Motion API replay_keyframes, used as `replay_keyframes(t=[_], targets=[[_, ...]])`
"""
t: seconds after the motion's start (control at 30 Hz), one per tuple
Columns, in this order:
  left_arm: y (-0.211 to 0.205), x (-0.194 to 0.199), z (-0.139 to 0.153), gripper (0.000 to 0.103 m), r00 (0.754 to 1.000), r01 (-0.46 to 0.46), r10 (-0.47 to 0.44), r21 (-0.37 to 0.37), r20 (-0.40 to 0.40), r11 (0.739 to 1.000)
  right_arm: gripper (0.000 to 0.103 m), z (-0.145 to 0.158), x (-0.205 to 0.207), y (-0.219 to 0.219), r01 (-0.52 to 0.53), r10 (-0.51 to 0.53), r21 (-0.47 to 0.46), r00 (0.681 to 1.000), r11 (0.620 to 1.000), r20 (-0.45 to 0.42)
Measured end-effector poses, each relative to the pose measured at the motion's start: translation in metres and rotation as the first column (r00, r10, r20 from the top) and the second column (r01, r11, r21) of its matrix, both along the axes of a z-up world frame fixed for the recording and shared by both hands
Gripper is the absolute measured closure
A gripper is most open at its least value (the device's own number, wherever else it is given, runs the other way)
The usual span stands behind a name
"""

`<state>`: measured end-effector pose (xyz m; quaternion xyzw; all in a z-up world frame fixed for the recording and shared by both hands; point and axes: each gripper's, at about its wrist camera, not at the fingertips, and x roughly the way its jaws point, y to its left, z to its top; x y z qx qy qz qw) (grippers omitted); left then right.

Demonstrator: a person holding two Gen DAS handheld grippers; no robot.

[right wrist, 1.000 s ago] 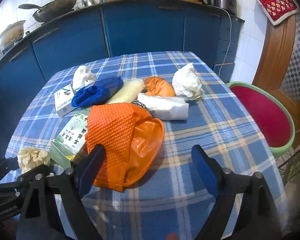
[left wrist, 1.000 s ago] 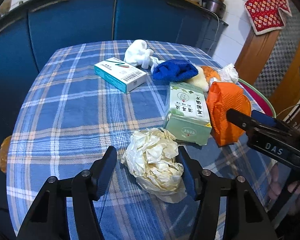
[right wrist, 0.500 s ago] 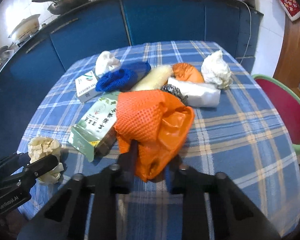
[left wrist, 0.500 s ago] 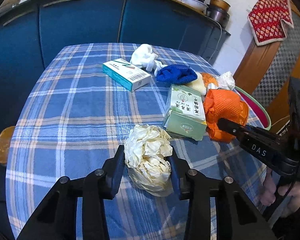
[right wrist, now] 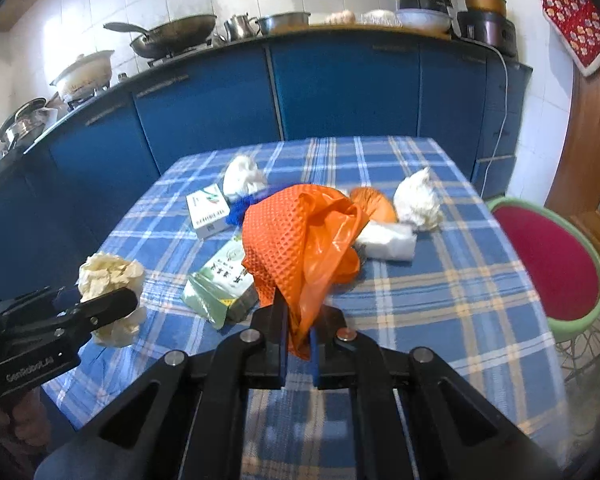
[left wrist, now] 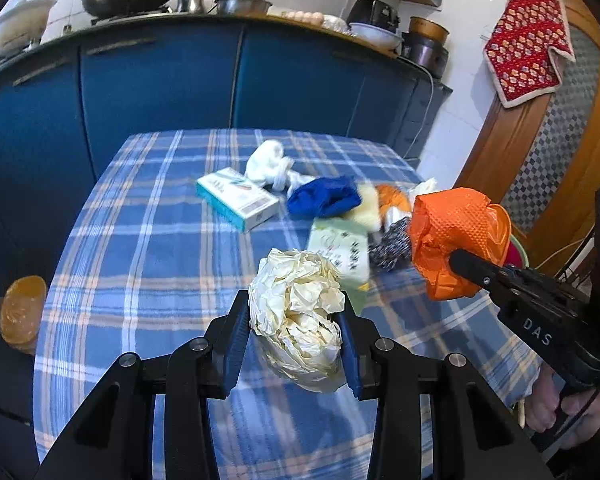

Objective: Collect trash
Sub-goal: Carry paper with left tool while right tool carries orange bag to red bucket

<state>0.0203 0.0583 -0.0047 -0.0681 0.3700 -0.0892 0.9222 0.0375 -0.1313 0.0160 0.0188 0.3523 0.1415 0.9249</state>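
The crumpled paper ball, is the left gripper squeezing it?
Touching. The left wrist view shows both fingers of the left gripper pressed against the crumpled paper ball.

tablecloth (left wrist: 132,240) left half bare, clutter crowding far right, chair (right wrist: 548,264) beside table

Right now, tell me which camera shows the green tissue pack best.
The right wrist view: the green tissue pack lies mostly exposed, printed face readable. In the left wrist view it is blurred, partly hidden behind the crumpled paper ball.
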Motion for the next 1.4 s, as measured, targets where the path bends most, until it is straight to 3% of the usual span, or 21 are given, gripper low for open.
replay_keyframes(t=[0.43,0.8,1.1,1.4], targets=[[-0.038,0.02,0.034,0.061,0.997,0.063,-0.062,-0.013,0.055,0.998,0.093,0.037,-0.006,-0.046,0.083,-0.082,-0.008,0.993,0.997,0.087],[-0.097,0.051,0.057,0.061,0.984,0.156,-0.156,0.005,0.085,0.988,0.093,0.057,0.006,-0.102,0.198,-0.193,-0.024,0.973,0.98,0.13],[-0.167,0.079,0.058,0.061,0.967,0.245,-0.244,0.004,0.075,0.97,0.093,0.04,0.026,-0.163,0.296,-0.296,0.007,0.953,0.955,0.071],[-0.237,0.109,0.045,0.061,0.945,0.325,-0.326,0.012,0.042,0.945,0.093,0.006,0.043,-0.227,0.418,-0.418,0.027,0.909,0.908,-0.013]])
